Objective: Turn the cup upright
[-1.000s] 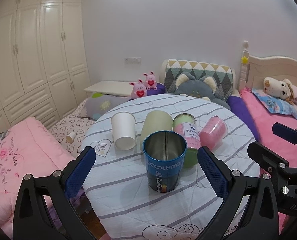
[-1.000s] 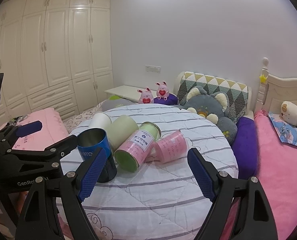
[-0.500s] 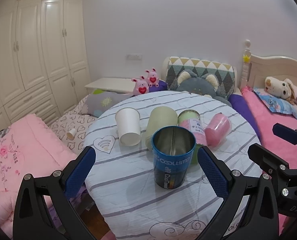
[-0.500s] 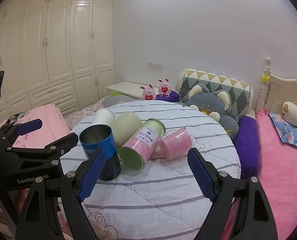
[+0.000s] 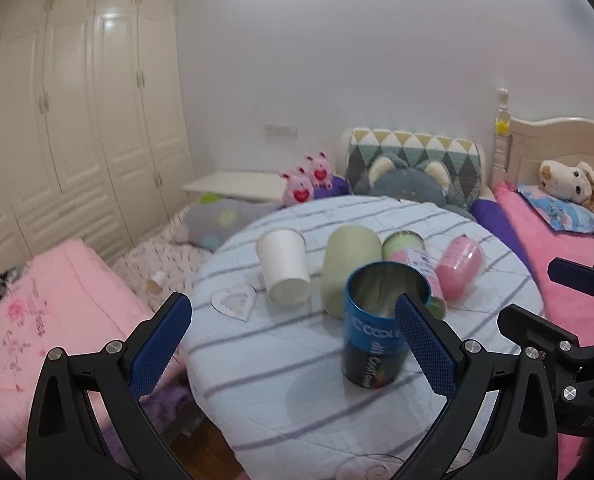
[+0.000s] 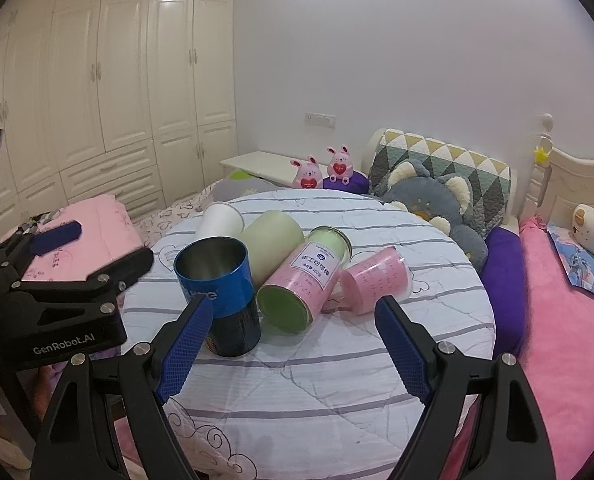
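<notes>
A blue metal cup (image 5: 379, 328) (image 6: 219, 292) stands upright on the round striped table (image 5: 281, 376) (image 6: 337, 392). Behind it a pale green cup (image 5: 347, 268) (image 6: 271, 240), a pink-labelled can (image 6: 309, 280) (image 5: 411, 254) and a pink cup (image 5: 459, 268) (image 6: 375, 280) lie on their sides. A white paper cup (image 5: 283, 264) (image 6: 219, 220) stands mouth down. My left gripper (image 5: 293, 344) is open and empty, left of the blue cup. My right gripper (image 6: 293, 344) is open and empty, in front of the can.
Pink bedding (image 5: 37, 312) lies left of the table and a pink bed (image 6: 565, 344) to its right. Plush toys (image 6: 429, 196) and a patterned cushion sit behind the table. White wardrobes (image 6: 97, 80) line the left wall.
My left gripper has swung left and drawn back, so the blue cup now sits by its right finger. My right gripper has come closer to the cups.
</notes>
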A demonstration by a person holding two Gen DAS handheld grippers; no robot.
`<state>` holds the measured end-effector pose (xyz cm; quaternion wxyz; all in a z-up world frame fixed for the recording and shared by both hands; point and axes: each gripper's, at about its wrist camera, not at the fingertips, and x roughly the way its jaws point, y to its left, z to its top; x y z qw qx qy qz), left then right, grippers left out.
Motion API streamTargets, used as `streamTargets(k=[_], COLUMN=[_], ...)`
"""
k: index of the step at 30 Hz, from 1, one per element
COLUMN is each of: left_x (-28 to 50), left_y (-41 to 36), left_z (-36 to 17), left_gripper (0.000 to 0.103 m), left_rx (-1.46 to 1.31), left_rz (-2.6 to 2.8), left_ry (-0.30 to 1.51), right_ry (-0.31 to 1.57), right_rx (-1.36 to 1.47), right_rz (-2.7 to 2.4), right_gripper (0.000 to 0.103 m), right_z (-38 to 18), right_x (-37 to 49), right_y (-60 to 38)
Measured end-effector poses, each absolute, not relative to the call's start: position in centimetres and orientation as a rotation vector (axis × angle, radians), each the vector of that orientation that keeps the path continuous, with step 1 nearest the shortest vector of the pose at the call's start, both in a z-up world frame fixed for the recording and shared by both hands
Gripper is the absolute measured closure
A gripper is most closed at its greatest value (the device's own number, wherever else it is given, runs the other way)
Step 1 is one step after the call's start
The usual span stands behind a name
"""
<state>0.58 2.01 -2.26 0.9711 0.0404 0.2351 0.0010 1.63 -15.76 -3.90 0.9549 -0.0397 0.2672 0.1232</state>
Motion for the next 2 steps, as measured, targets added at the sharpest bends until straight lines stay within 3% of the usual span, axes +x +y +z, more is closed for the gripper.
streamTargets(k=[2], left_x=[0.91], left_y=[2.22], left_z=[-2.29], left_gripper=[0.0], left_rx=[0.079], left_rz=[-0.02], left_ry=[0.496], right_ry=[0.551], right_rx=[-0.084], right_rz=[0.249], right_gripper=[0.018], right_z=[-3.95], right_x=[1.79], right_y=[-15.49])
